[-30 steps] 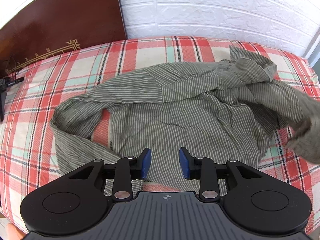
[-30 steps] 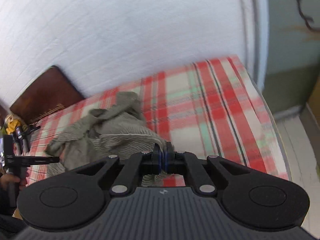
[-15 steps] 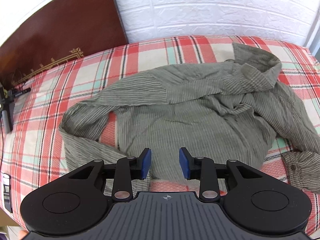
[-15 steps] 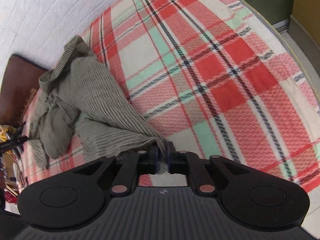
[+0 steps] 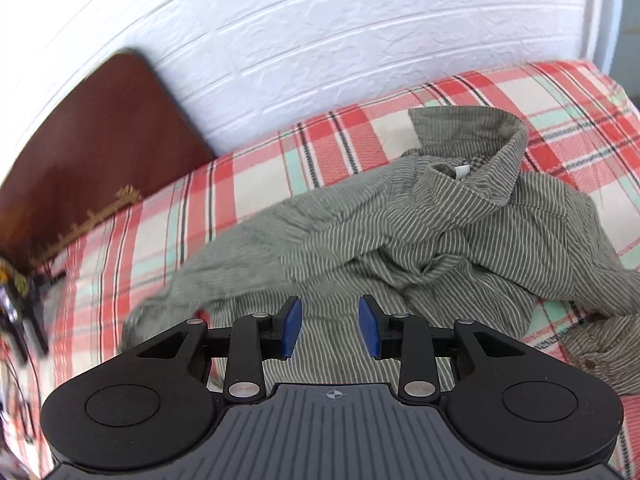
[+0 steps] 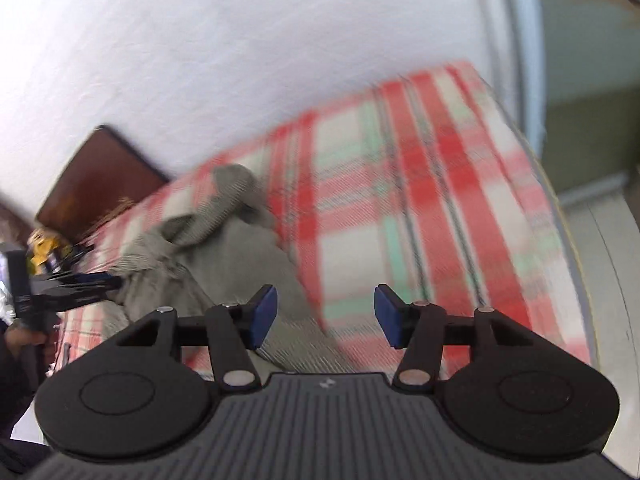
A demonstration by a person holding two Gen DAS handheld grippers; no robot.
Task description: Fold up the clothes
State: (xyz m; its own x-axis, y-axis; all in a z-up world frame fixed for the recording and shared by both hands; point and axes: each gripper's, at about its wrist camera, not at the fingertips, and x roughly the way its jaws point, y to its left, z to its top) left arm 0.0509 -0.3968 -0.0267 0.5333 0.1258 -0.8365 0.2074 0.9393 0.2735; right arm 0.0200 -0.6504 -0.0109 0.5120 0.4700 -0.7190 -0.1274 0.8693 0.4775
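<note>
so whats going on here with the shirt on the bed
A person with a handheld gripper in each hand is working on a grey striped shirt that lies crumpled, collar up, on a red plaid bedspread. Neither gripper holds it now. The left gripper hangs open over the shirt's body. The right gripper has its jaws opening, with cloth below them but not pinched. No fold is made yet.

Both wrist views angled down, sharing shirt (image 5: 400,240).

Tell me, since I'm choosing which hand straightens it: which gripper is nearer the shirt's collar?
Left. The left gripper hovers over the shirt just below the collar; the right gripper, jaws opening, is at the far hem.
</note>
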